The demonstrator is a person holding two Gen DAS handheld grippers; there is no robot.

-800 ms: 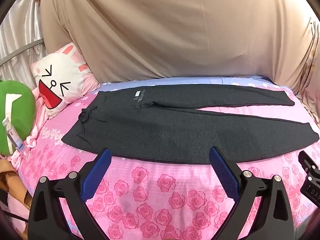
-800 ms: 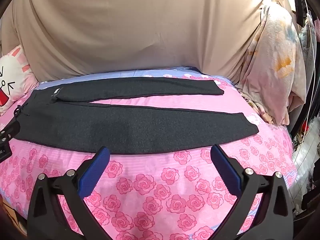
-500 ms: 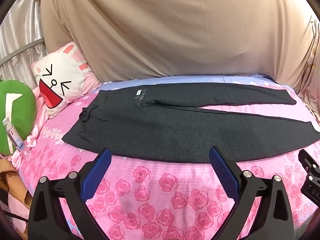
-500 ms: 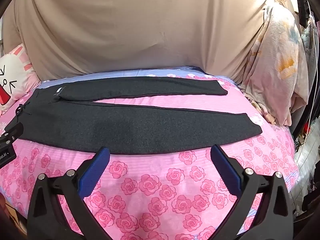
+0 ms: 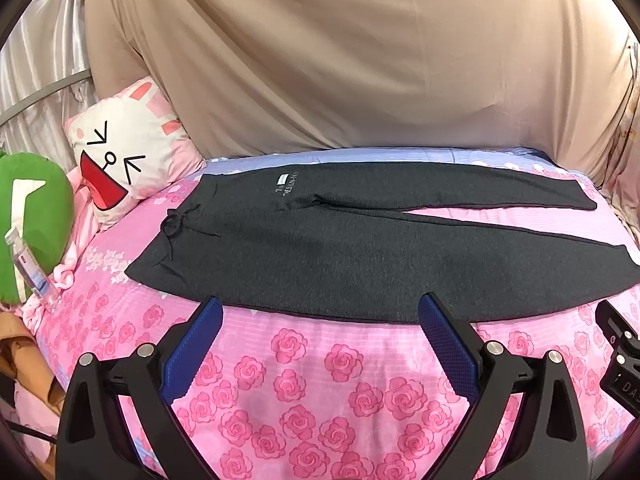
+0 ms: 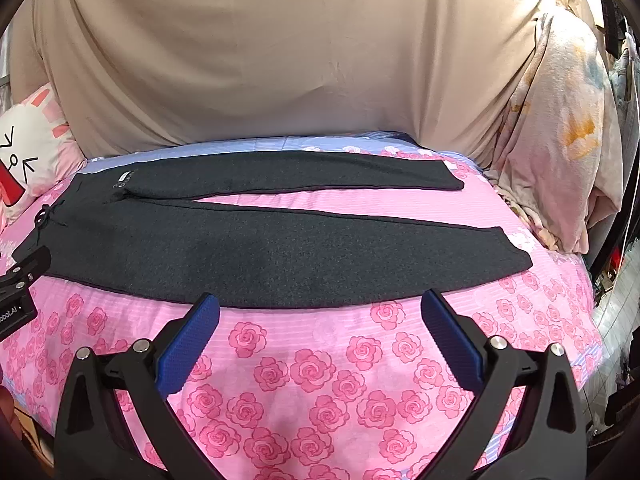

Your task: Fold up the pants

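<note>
Dark grey pants (image 5: pixel 340 248) (image 6: pixel 256 252) lie flat across the pink rose bedspread (image 5: pixel 304 384), waistband and drawstring at the left, both legs stretched to the right and split apart. My left gripper (image 5: pixel 320 312) hovers open just short of the pants' near edge, toward the waist end, nothing between its blue pads (image 5: pixel 192 348). My right gripper (image 6: pixel 318 308) is open too, near the front edge of the closer leg. Each gripper's black body shows at the other view's side edge.
A white and pink cartoon pillow (image 5: pixel 128 160), a green cushion (image 5: pixel 28 216) and a small bottle (image 5: pixel 28 268) sit at the left. A beige sheet (image 5: pixel 340 60) hangs behind the bed. Draped patterned cloth (image 6: pixel 560 132) stands at the right; the bed edge drops off there.
Both views have crept slightly forward toward the pants; the near edge of the fabric now sits closer to the fingertips. Jaws stay wide.
</note>
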